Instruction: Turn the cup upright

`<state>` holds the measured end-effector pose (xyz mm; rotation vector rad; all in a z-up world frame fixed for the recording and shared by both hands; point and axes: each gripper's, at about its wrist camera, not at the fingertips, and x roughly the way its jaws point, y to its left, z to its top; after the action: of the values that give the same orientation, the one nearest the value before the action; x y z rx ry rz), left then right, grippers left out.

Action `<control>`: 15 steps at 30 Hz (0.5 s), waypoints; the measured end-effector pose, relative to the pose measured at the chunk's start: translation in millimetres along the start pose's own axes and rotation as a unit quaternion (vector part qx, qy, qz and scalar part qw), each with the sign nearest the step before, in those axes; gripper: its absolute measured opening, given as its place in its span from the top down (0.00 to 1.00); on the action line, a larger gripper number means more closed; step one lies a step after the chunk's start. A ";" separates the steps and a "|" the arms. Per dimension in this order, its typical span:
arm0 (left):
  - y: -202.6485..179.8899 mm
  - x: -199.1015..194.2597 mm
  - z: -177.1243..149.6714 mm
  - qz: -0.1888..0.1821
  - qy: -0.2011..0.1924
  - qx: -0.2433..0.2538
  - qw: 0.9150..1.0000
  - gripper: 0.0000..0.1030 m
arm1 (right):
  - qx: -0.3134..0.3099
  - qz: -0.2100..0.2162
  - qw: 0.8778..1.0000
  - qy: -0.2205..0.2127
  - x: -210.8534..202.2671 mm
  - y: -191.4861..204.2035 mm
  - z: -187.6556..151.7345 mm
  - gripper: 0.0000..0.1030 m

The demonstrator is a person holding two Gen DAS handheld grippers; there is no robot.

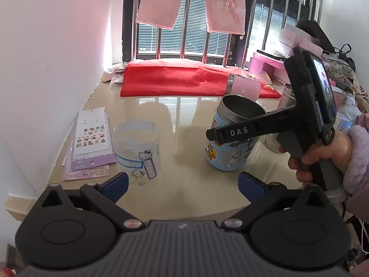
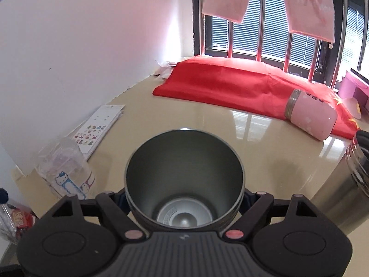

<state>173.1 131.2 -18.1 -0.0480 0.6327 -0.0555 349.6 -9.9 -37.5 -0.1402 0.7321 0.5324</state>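
Note:
A blue steel cup [image 1: 230,147] covered in cartoon stickers stands on the beige table, mouth up, leaning slightly. My right gripper [image 1: 213,135] is shut on its upper body, held from the right by a hand. In the right wrist view I look into the cup's steel inside [image 2: 184,184], which fills the space between the jaws of the right gripper [image 2: 184,198]. My left gripper [image 1: 182,184] is open and empty, low over the table's near edge, in front of the cup.
A clear Hello Kitty plastic cup [image 1: 137,147] stands upside down to the left. A pink cup [image 1: 245,86] lies on its side on a red cloth [image 1: 175,80] at the back. Sticker sheets [image 1: 91,138] lie by the left wall. A steel flask [image 2: 346,189] stands at the right.

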 end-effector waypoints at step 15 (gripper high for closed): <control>-30.4 -57.8 -12.4 0.027 -0.080 0.002 0.996 0.00 | -0.008 -0.001 0.973 -0.232 -162.6 -8.5 -77.9 0.00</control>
<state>118.0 104.4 7.8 -0.0302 0.4732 0.0002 206.7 -107.9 13.0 -0.0273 0.2707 0.5424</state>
